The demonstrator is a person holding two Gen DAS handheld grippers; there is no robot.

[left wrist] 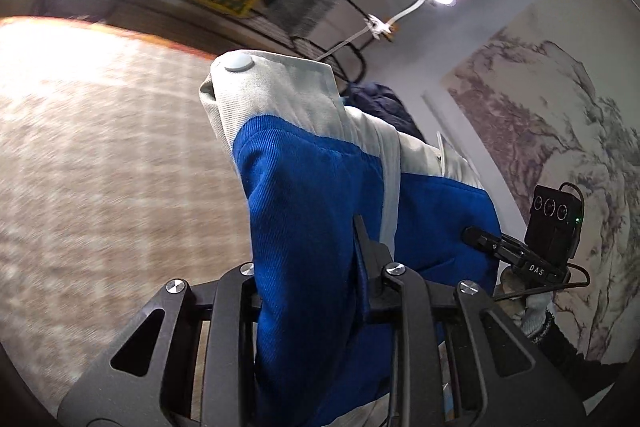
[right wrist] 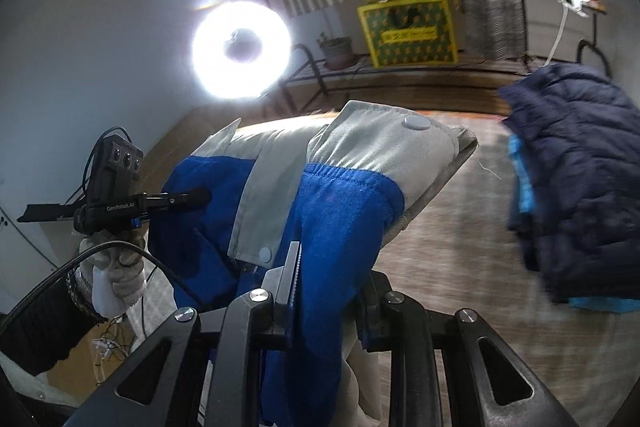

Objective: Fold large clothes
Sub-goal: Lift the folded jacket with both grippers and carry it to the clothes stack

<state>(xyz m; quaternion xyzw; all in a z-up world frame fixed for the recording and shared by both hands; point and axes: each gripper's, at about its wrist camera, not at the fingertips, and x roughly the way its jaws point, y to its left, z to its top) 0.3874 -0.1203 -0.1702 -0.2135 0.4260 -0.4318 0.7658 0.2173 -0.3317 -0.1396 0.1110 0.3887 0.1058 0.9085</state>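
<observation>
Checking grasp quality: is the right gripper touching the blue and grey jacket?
Touching. The right wrist view shows the right gripper clamped on the jacket.

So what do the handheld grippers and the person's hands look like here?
Both grippers, left gripper and right gripper, are matte black with silver bolts, a three-lens black camera box and black cables; one reads "GenRobot.AI", the other "DAS". Both hands wear white knit gloves and black sleeves.

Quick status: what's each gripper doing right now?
Left gripper: closed on the blue and grey jacket.
Right gripper: closed on the same jacket.
</observation>
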